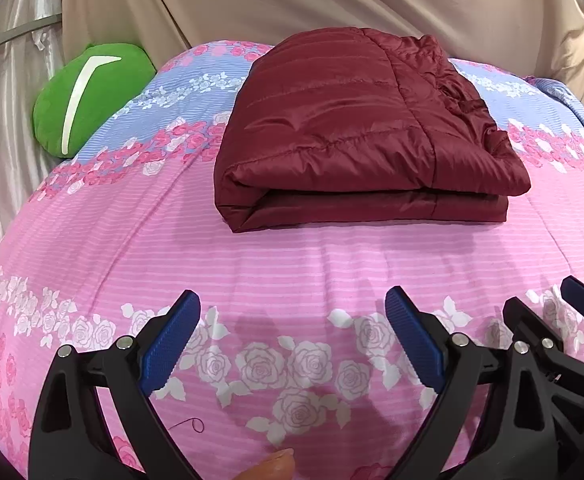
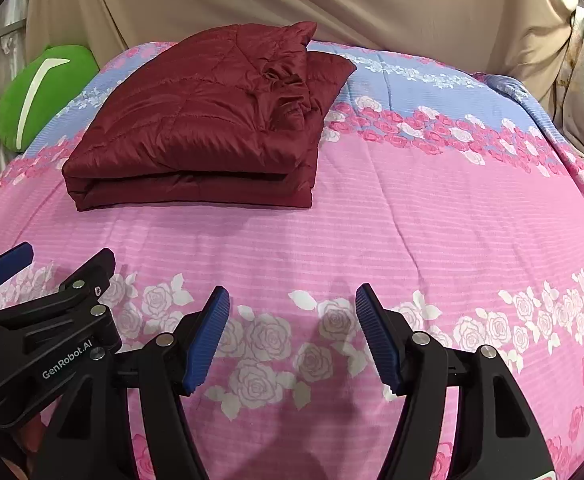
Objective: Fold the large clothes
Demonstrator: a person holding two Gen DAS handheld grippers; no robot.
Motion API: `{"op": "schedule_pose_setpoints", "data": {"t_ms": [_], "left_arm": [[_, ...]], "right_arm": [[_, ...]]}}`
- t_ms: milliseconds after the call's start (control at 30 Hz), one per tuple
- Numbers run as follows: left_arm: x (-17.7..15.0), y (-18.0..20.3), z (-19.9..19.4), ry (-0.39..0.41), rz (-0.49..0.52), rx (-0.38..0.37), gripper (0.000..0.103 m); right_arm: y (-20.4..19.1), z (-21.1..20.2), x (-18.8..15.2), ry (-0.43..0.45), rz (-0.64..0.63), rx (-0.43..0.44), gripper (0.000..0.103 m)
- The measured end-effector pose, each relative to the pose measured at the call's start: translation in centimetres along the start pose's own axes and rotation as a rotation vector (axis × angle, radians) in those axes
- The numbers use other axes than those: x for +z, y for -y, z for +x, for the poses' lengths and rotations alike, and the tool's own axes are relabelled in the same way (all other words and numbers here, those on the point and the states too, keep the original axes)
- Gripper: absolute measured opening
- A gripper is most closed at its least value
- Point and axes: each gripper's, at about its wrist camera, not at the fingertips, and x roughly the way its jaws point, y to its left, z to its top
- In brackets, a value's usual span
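One maroon quilted jacket (image 1: 355,128) lies folded into a thick rectangle on the far half of the bed, its doubled edge facing the cameras and a puckered, bunched part on its right side. It rests on a single floral bedspread (image 1: 292,264), pink with rose bands and a blue strip behind, and nothing grips it. Two grippers hover side by side over the near rose band, well apart from the jacket. The left gripper (image 1: 292,340) has its jaws spread wide, with only bedspread showing between its blue ribbed pads (image 1: 170,344). The right gripper (image 2: 288,336) also stands parted, somewhat narrower, and holds nothing. One green cushion (image 1: 88,96) with a white curved stripe sits at the bed's far left corner, against beige draped cloth (image 1: 292,4).
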Motion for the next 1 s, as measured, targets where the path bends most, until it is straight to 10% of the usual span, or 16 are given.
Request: {"op": "schedule_pose_setpoints", "data": {"t_ms": [1000], "left_arm": [[-0.07, 0.30, 0.12, -0.003, 0.013, 0.006, 0.086]], "right_arm": [[-0.21, -0.13, -0.21, 0.002, -0.002, -0.012, 0.064]]}}
